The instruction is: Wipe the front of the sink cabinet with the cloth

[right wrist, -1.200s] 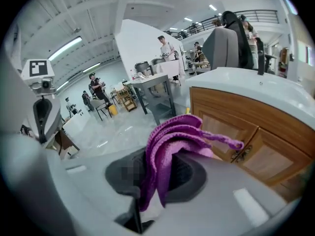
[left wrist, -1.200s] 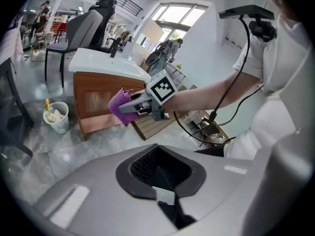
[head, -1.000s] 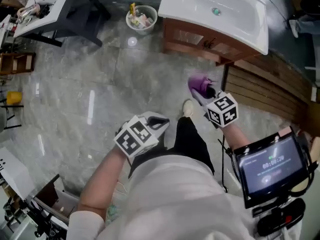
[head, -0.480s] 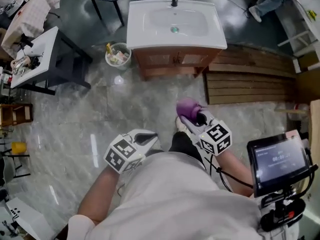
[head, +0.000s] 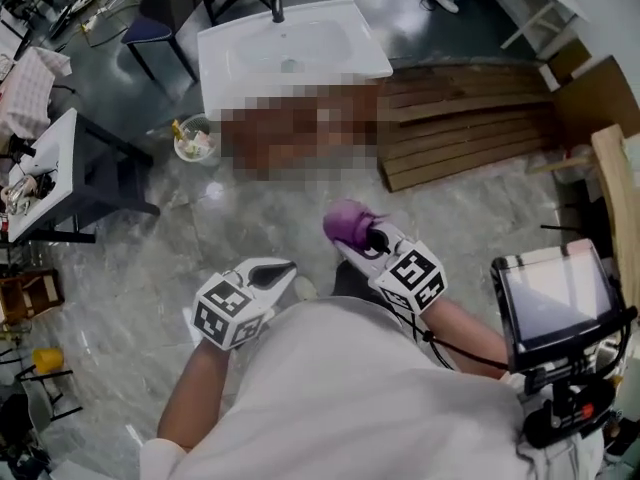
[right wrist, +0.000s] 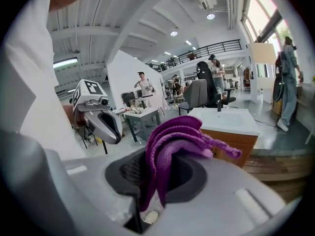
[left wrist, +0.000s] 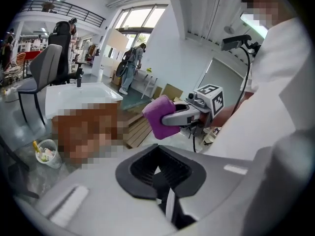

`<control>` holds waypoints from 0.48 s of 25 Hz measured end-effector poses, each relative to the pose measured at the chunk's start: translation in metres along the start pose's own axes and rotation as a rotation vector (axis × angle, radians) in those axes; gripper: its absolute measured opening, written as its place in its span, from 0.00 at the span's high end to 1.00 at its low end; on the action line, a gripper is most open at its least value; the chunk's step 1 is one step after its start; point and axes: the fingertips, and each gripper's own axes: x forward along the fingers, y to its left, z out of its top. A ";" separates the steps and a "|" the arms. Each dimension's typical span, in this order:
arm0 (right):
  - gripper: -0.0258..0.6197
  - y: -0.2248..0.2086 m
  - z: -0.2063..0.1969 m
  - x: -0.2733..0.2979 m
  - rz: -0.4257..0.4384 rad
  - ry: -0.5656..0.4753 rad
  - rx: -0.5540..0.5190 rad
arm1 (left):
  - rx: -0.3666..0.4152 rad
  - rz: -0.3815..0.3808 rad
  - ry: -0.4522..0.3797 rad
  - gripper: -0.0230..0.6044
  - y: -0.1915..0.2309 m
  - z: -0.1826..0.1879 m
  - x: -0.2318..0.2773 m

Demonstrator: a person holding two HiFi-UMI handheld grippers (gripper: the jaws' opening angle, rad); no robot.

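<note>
The sink cabinet stands on the floor ahead of me, its white basin (head: 290, 48) on top and its brown wooden front (right wrist: 237, 142) facing me. My right gripper (head: 358, 234) is shut on a folded purple cloth (head: 346, 223), held in the air well short of the cabinet. In the right gripper view the cloth (right wrist: 173, 140) bulges out from between the jaws of that gripper (right wrist: 156, 176). My left gripper (head: 272, 272) hangs beside it to the left, shut, with nothing between its jaws. The left gripper view shows the cloth (left wrist: 158, 116) to the right of the basin (left wrist: 81, 95).
A small waste basket (head: 195, 140) stands left of the cabinet, wooden slats (head: 470, 118) lie on the floor to its right. A white table (head: 40, 173) is at the left, a screen on a stand (head: 550, 303) by my right arm. People stand far off.
The view has swung: the sink cabinet has moved from the upper right to the upper left of the head view. Both grippers keep their pose, cloth still held.
</note>
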 end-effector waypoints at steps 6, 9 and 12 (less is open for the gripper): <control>0.82 0.014 -0.004 -0.004 -0.001 -0.014 -0.016 | 0.011 -0.026 0.005 0.95 -0.009 -0.010 0.008; 0.82 0.021 -0.005 -0.001 0.008 -0.013 -0.024 | 0.016 -0.024 0.017 0.95 -0.010 -0.017 0.010; 0.82 0.029 -0.007 0.003 0.021 -0.001 -0.038 | 0.022 -0.011 0.013 0.95 -0.007 -0.022 0.009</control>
